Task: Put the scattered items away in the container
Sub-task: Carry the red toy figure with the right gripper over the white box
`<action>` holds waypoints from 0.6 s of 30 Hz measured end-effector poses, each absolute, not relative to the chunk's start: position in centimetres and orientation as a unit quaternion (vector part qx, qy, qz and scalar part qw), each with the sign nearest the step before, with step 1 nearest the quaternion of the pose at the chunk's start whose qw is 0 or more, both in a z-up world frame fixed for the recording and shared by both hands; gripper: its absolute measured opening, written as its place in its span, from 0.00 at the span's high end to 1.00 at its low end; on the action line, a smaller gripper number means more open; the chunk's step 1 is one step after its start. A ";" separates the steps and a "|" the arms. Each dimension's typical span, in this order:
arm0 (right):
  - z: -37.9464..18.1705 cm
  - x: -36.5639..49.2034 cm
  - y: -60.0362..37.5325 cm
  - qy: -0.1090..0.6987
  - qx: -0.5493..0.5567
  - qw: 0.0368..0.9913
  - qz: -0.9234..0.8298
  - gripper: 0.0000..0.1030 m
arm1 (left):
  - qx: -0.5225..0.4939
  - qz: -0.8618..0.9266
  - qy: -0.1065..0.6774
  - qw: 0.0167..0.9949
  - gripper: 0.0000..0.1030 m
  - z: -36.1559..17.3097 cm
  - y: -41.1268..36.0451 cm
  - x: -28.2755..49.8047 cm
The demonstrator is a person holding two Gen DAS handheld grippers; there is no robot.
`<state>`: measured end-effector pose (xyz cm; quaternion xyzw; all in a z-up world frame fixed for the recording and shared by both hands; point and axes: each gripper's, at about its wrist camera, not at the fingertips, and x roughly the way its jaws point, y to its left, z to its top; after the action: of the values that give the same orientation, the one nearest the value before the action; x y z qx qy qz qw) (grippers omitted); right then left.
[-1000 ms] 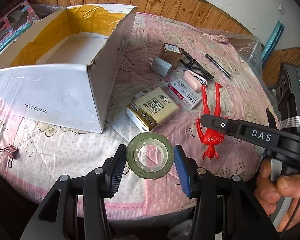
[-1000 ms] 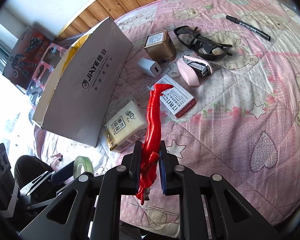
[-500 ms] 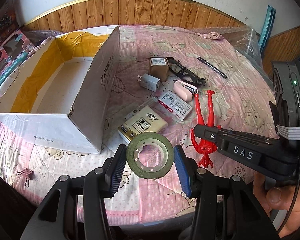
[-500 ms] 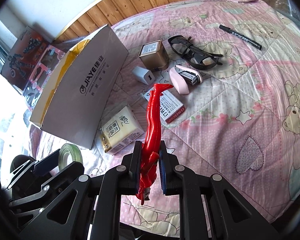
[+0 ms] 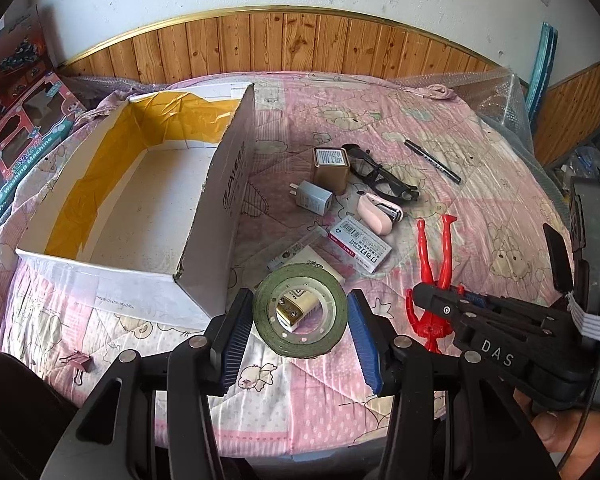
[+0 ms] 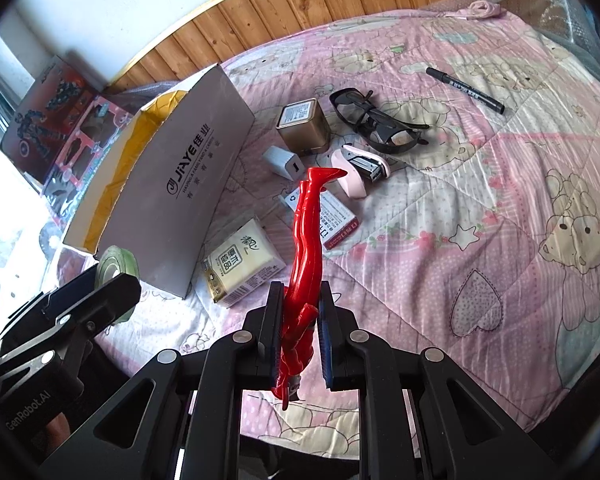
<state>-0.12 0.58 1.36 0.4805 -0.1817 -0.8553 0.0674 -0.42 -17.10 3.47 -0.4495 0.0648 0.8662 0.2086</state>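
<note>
A pink quilted bedspread [image 5: 480, 208] printed with bears covered the whole work surface, backed by wood wainscoting [image 5: 300, 44]. On its left side sat the open cardboard box [image 5: 148, 200], white outside, lined with yellow tape along the inner walls, and with nothing visible inside it. Boxed toys [image 5: 16, 120] leaned beside it at the far left.

The left gripper [image 5: 300, 320] was clenched on a roll of green tape [image 5: 300, 310], the roll standing on edge between the blue pads, lifted clear of the quilt just off the box's near right corner. The right gripper [image 6: 299, 334] was clamped on the torso of a red toy figure [image 6: 308, 240] — its legs pointed away from the camera, above the scattered things. A hand [image 5: 556, 428] showed under that gripper in the left wrist view.

Loose on the quilt to the right of the box lay a pack of tissues [image 6: 242, 268], partly seen through the tape roll's hole in the left view, a white box of staples [image 5: 360, 244] with red lettering, black glasses [image 6: 374, 120], a gold square tin [image 6: 303, 126], a pink stapler [image 6: 360, 168], a black marker [image 6: 464, 90] well apart toward the far edge, and a white charger plug [image 6: 283, 162]. Smallest of all — a pink binder clip [image 5: 76, 362] lay alone near the front left edge.
</note>
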 end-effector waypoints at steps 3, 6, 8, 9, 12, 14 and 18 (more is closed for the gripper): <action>1.8 0.2 0.7 -0.181 0.478 0.064 -0.857 0.84 | -0.447 0.866 0.059 0.215 0.52 4.0 -17.0 -0.5; 2.3 0.3 0.7 -0.179 0.475 0.062 -0.859 0.84 | -0.444 0.867 0.054 0.221 0.52 4.5 -16.9 -0.7; 2.8 0.4 0.7 -0.177 0.472 0.061 -0.862 0.84 | -0.442 0.867 0.049 0.224 0.52 4.8 -16.9 -0.8; 3.1 0.4 0.6 -0.176 0.470 0.061 -0.863 0.84 | -0.441 0.867 0.045 0.227 0.52 5.0 -17.0 -0.9; 3.8 0.3 0.3 -0.170 0.465 0.062 -0.866 0.84 | -0.437 0.868 0.037 0.231 0.52 5.5 -17.0 -1.1; 4.2 0.1 0.1 -0.166 0.463 0.063 -0.869 0.84 | -0.435 0.870 0.034 0.230 0.52 5.7 -17.1 -1.3; 4.8 -0.4 -0.4 -0.160 0.461 0.066 -0.871 0.84 | -0.431 0.872 0.033 0.228 0.52 6.2 -17.1 -1.8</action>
<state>-0.35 -0.35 4.84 0.4605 -0.1601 -0.8706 0.0664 -1.81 -17.15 6.24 -0.4310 0.0331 0.8725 0.2280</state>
